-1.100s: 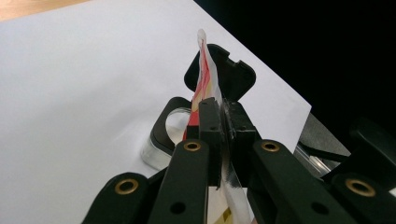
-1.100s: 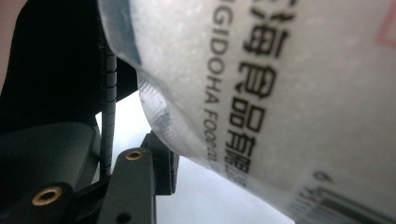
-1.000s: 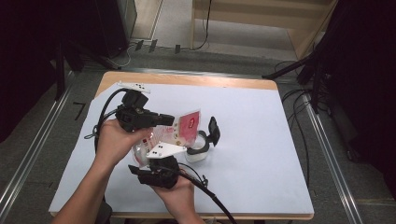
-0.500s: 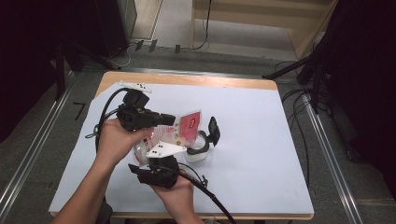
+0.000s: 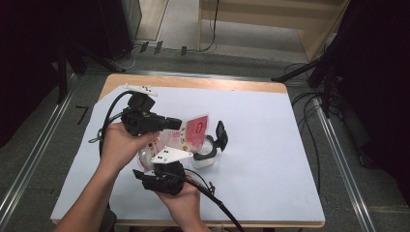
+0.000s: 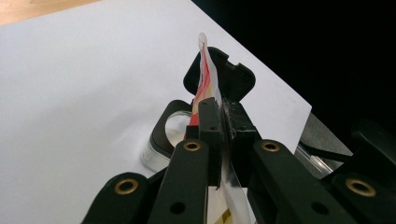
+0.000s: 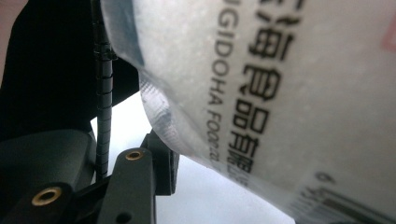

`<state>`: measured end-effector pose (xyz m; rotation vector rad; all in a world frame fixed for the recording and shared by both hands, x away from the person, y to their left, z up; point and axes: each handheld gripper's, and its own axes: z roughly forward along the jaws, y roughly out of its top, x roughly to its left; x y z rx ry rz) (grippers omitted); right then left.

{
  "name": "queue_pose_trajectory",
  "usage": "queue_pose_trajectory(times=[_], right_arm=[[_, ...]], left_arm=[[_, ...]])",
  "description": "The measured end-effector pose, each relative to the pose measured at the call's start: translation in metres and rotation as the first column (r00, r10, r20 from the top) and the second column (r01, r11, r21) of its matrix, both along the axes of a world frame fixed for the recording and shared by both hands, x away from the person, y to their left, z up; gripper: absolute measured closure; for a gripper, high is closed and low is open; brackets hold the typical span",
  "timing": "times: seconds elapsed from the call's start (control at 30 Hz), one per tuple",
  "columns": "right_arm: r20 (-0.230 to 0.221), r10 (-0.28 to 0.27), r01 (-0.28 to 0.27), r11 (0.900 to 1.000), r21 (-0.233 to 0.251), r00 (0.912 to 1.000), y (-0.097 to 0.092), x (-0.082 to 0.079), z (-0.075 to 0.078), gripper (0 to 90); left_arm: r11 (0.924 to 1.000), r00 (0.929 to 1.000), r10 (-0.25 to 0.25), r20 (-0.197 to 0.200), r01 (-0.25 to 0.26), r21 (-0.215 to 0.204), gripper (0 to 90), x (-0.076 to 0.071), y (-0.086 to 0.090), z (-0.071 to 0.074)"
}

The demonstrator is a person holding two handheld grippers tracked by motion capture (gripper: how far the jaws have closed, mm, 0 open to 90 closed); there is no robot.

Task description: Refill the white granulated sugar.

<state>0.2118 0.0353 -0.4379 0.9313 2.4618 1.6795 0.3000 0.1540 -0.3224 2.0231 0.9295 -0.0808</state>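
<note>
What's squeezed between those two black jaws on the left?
A thin red-and-white food pouch: the left gripper pinches its top edge, seen in the left gripper view.

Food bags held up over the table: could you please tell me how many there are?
1. The food bag hangs between both grippers, above the open container: the left gripper pinches its upper edge, the right gripper holds its lower part. Others may be hidden behind the hands.

The white table cover [image 5: 270,145] is lit brightly from above, while the room around it is left dark. In the right gripper view, the packet [image 7: 280,93] is seen blurred and washed out.
</note>
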Motion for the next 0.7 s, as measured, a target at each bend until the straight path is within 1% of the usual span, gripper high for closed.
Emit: queue_pose_trajectory(times=[0.13,0.3,0.4,0.6,0.63,0.7], right_arm=[[0.006,-0.003,0.003,0.9999,-0.01,1.0,0.0002,-0.0004,0.0004,56.5],[0.008,-0.003,0.003,1.0,-0.007,1.0,0.0002,-0.0003,0.0002,56.5],[0.008,-0.001,0.001,1.0,-0.005,1.0,0.0002,-0.0001,0.0001,56.7],[0.007,-0.001,0.001,1.0,-0.006,1.0,0.0003,0.0002,0.0001,56.7],[0.008,-0.001,0.001,1.0,-0.006,1.0,0.0003,0.0004,0.0001,56.7],[0.008,-0.001,0.001,1.0,-0.005,1.0,0.0003,0.0004,0.0001,56.7]], left_arm=[[1.0,1.0,-0.001,0.0,0.001,-0.002,88.0,0.0008,0.0005,-0.0004],[1.0,1.0,-0.001,-0.001,0.001,-0.002,87.9,0.0006,0.0002,-0.0003],[1.0,1.0,0.003,0.007,-0.003,0.004,87.9,0.0,-0.0002,0.0],[1.0,0.9999,0.006,0.011,-0.006,0.0,87.9,-0.0002,-0.0008,-0.0001],[1.0,0.9999,0.004,0.011,-0.004,0.007,87.9,-0.0001,-0.0004,0.0002],[1.0,0.9999,0.004,0.01,-0.004,0.007,87.9,0.0,-0.0004,0.0002]])
